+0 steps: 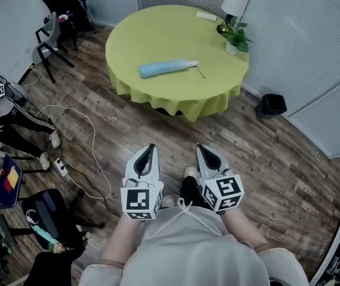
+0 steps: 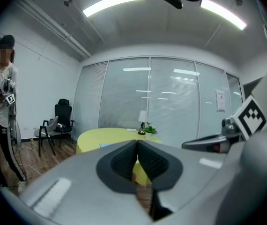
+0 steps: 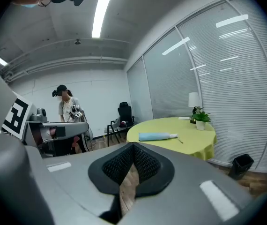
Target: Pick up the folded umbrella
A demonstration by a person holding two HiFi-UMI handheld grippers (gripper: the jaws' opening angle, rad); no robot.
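The folded umbrella (image 1: pixel 167 68) is light blue with a white handle end. It lies flat on the round table with a yellow-green cloth (image 1: pixel 158 34), toward the table's near side. In the right gripper view the umbrella (image 3: pixel 157 136) shows on the same table (image 3: pixel 189 128), well beyond the jaws. Both grippers are held side by side over the wooden floor, well short of the table. The left gripper (image 1: pixel 151 148) (image 2: pixel 137 142) is shut with nothing in it. The right gripper (image 1: pixel 200 148) (image 3: pixel 133 145) is also shut and holds nothing.
A white lamp (image 1: pixel 234 5) and a potted plant (image 1: pixel 237 39) stand at the table's far right. A black bin (image 1: pixel 273 105) sits on the floor right of the table. Chairs (image 1: pixel 53 37), a seated person (image 1: pixel 3 112), cables and a power strip (image 1: pixel 61 167) fill the left.
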